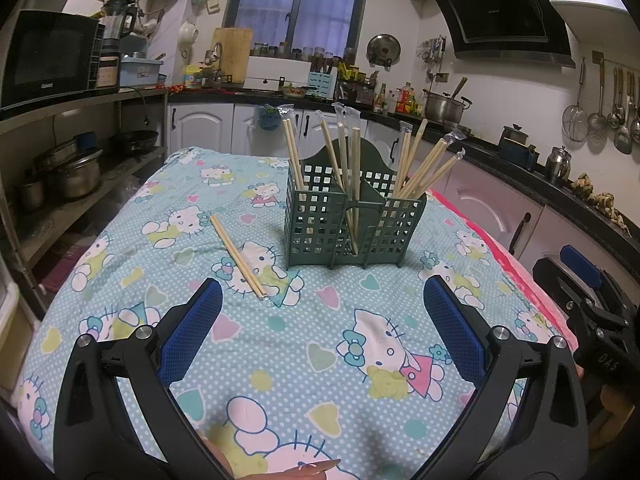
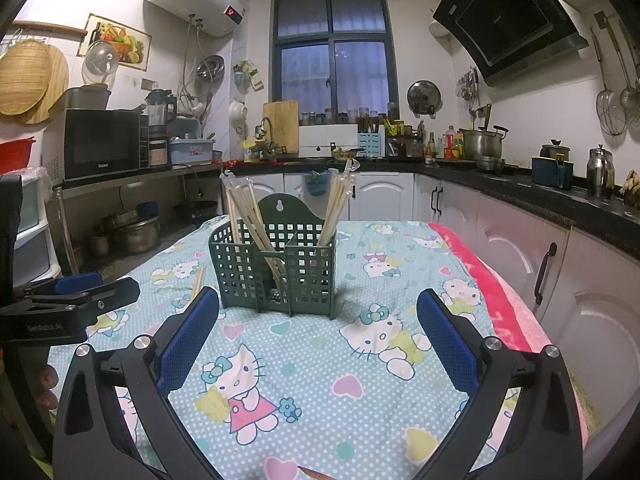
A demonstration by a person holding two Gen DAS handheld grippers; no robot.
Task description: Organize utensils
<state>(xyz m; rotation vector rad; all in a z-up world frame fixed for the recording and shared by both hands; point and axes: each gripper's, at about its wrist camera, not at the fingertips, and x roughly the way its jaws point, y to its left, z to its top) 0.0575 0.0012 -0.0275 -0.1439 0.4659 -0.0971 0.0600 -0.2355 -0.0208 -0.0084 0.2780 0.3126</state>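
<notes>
A green slotted utensil holder (image 1: 354,226) stands on the table and holds several wrapped pairs of wooden chopsticks (image 1: 424,170). One pair of chopsticks (image 1: 238,257) lies flat on the cloth to the holder's left. My left gripper (image 1: 322,292) is open and empty, low over the cloth, in front of the holder. In the right wrist view the holder (image 2: 276,266) stands ahead, and the loose pair (image 2: 197,283) shows partly behind my left finger. My right gripper (image 2: 318,300) is open and empty. Each gripper shows at the edge of the other's view.
The table wears a blue cartoon-cat cloth (image 1: 280,360) with a pink edge (image 2: 484,292) on the right. A shelf with pots (image 1: 76,176) stands to the left. Kitchen cabinets and a counter (image 2: 540,216) run along the right and back.
</notes>
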